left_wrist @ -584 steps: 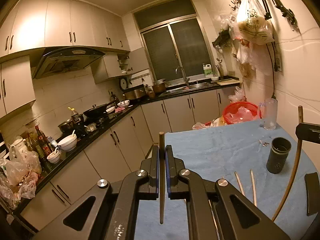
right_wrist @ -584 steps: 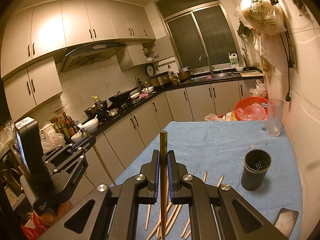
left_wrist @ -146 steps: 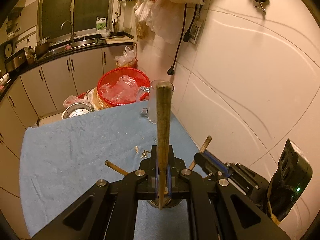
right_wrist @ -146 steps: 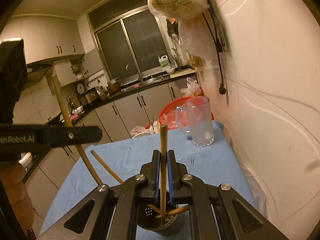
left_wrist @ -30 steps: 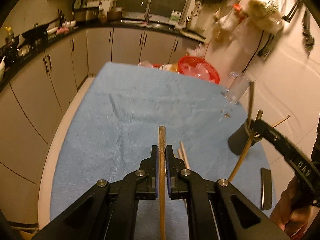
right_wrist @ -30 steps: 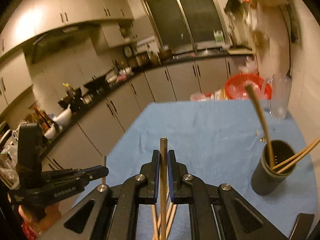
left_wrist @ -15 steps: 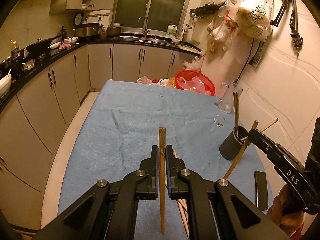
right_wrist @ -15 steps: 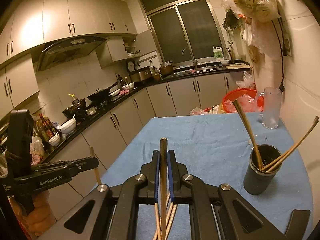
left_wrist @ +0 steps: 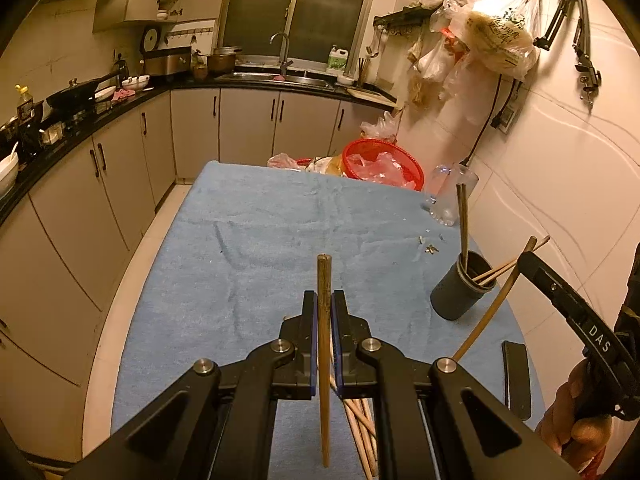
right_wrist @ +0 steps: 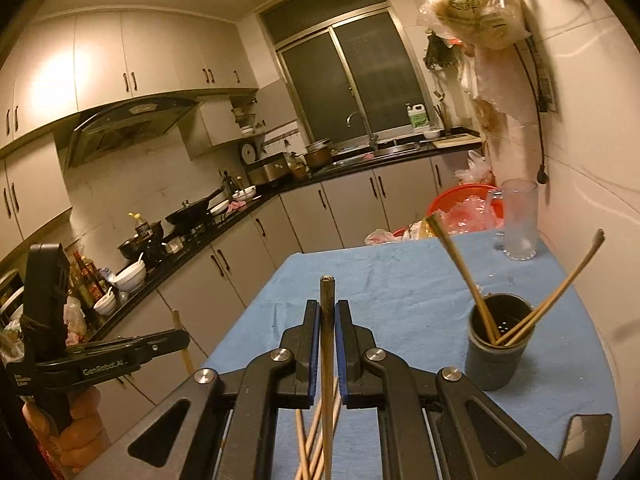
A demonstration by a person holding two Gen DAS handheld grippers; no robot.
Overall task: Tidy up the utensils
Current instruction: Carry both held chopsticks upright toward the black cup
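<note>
My left gripper (left_wrist: 324, 307) is shut on a wooden chopstick (left_wrist: 324, 360) held upright above the blue cloth. My right gripper (right_wrist: 327, 316) is shut on another chopstick (right_wrist: 327, 364), also upright. The dark utensil cup (left_wrist: 460, 290) stands at the table's right and holds several chopsticks; it also shows in the right wrist view (right_wrist: 498, 354). Loose chopsticks (left_wrist: 360, 424) lie on the cloth under my left gripper, and they also show under my right gripper (right_wrist: 310, 440). In the left wrist view my right gripper's finger (left_wrist: 568, 312) shows at the right with its chopstick (left_wrist: 494, 308).
A glass mug (right_wrist: 519, 218) and a red basket (left_wrist: 384, 162) stand at the table's far end. A dark flat phone-like object (left_wrist: 516, 378) lies at the near right edge. The wall runs along the right side. Kitchen counters (left_wrist: 80, 116) lie to the left.
Both grippers have lifted and tilted up slightly with their chopsticks; the cup and table now sit a bit lower and closer in both views.
</note>
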